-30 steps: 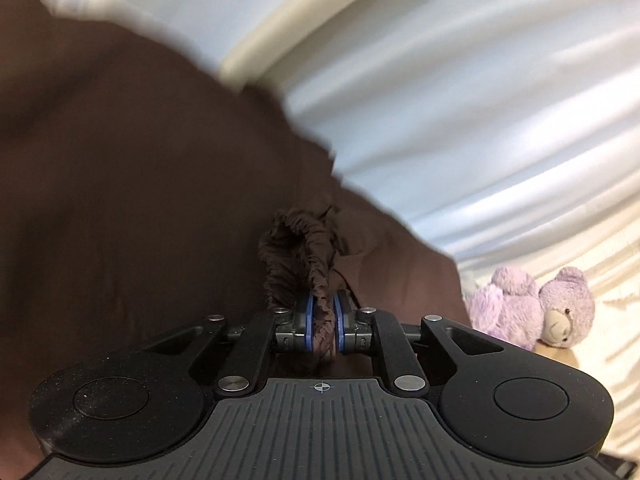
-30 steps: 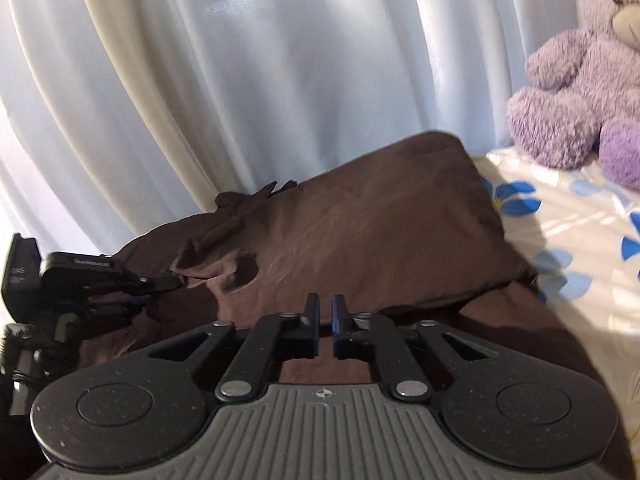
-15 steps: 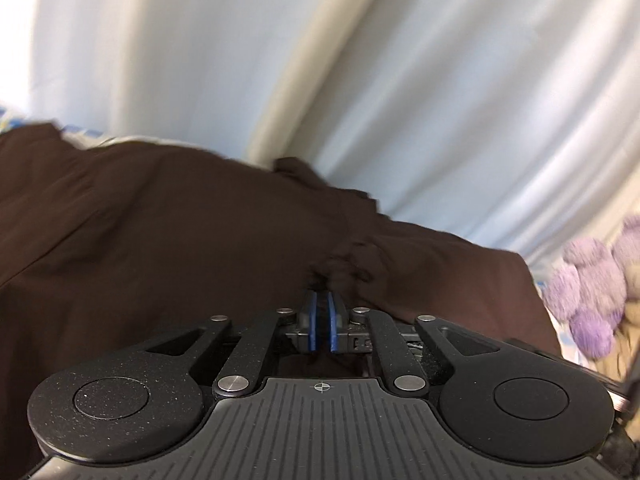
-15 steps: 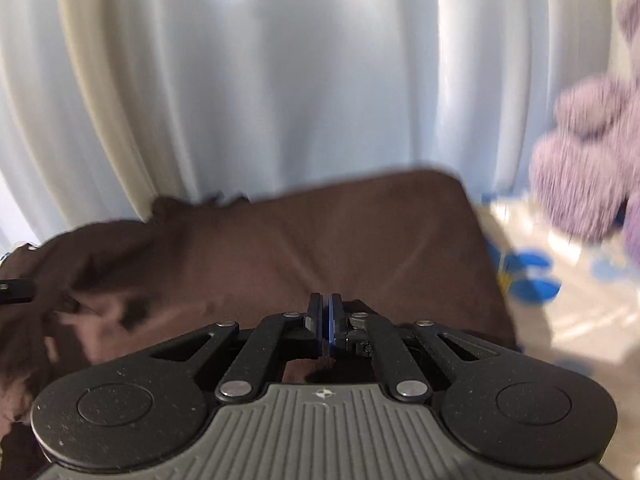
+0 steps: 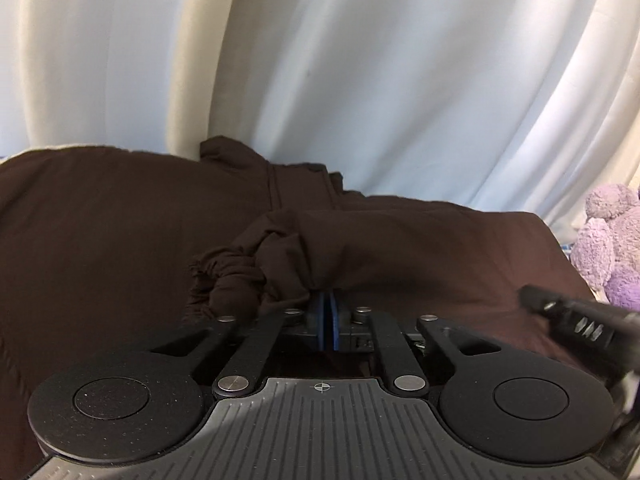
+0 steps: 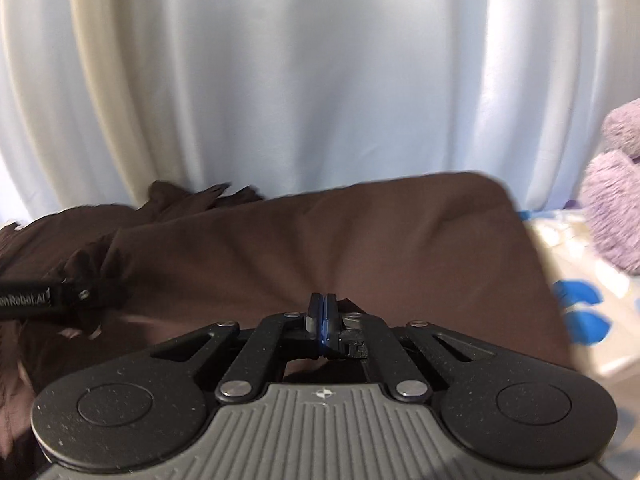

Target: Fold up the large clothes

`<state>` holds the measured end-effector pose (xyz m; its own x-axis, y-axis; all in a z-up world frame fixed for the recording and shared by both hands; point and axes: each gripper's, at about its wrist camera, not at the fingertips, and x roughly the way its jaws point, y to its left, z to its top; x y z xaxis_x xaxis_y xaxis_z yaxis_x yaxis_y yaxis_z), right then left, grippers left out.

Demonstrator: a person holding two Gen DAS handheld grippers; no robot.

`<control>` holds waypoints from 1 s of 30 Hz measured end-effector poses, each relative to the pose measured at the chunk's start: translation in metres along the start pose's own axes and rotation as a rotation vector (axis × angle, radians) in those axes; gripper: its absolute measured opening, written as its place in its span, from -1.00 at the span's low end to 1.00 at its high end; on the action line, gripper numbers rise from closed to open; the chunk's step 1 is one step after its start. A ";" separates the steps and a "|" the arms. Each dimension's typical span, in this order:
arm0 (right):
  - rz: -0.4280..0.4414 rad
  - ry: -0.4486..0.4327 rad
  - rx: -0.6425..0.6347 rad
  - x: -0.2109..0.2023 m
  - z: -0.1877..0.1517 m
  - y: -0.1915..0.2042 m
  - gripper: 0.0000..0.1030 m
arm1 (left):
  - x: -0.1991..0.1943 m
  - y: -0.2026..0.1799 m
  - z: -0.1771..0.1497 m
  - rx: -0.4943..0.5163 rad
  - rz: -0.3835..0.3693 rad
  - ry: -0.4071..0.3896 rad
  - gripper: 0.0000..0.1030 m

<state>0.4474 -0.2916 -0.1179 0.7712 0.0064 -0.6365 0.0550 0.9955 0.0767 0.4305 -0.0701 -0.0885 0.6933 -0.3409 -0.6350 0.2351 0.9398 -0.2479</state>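
Note:
A large dark brown garment [image 5: 120, 240] lies spread on the bed in front of the white curtain. In the left wrist view my left gripper [image 5: 327, 300] is shut on a bunched, gathered edge of the garment [image 5: 248, 272]. In the right wrist view the same garment [image 6: 360, 248] fills the middle. My right gripper [image 6: 322, 304] has its blue pads pressed together low over the cloth; whether cloth is pinched between them does not show. The right gripper's body shows at the right in the left view [image 5: 580, 320], and the left gripper's at the left in the right view [image 6: 48, 300].
White pleated curtains [image 5: 360, 80] hang close behind the bed. A purple teddy bear [image 5: 612, 240] sits at the right, also in the right wrist view [image 6: 616, 200]. The bedsheet with blue flowers [image 6: 580, 300] shows to the right of the garment.
Both grippers have swung and now face the curtain. The left gripper has kept its hold on the gathered edge and lowered it to the garment. The right gripper's jaws have closed.

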 end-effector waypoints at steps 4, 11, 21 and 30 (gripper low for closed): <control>-0.026 -0.023 0.114 -0.002 0.014 -0.037 -1.00 | 0.011 -0.002 -0.001 0.054 0.011 -0.017 -0.87; -0.107 -0.071 0.024 0.007 -0.008 -0.032 -1.00 | 0.015 0.000 -0.008 0.099 -0.004 -0.064 -0.87; -0.062 -0.065 -0.054 -0.043 -0.015 0.011 -1.00 | -0.028 -0.002 -0.009 0.030 -0.090 -0.042 0.32; -0.094 -0.009 -0.134 -0.026 -0.045 0.035 -1.00 | -0.006 -0.018 -0.021 0.184 -0.037 -0.054 0.35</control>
<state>0.4004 -0.2525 -0.1334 0.7722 -0.0874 -0.6293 0.0425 0.9954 -0.0861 0.4073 -0.0856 -0.0958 0.7163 -0.3783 -0.5864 0.3785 0.9166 -0.1290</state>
